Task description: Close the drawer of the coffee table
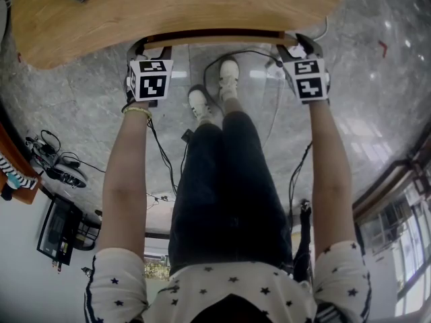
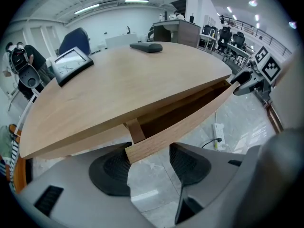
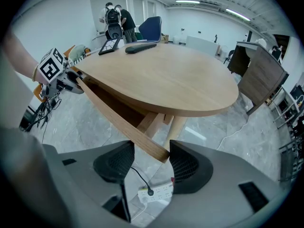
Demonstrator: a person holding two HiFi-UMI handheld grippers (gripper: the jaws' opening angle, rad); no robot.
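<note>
The drawer (image 2: 190,122) of the coffee table (image 1: 168,5) stands a little way out, with a dark slot showing between its curved front and the wooden surface above. The left hand-held gripper (image 2: 149,163) has its jaws wide apart, and the left end of the drawer front sits between them, close against the left pad and clear of the right one. The right hand-held gripper (image 3: 151,163) is spread wide too. The right end of the front lies between its jaws, nearer the right pad. Neither one clamps the wood, so both are simply set at the two ends.

The step in hand looks like the push itself, with both tools placed and the drawer not yet home. The next move probably calls for an even, straight shove away from the person with both ends advancing together. An uneven push could skew the long front and jam it.
</note>
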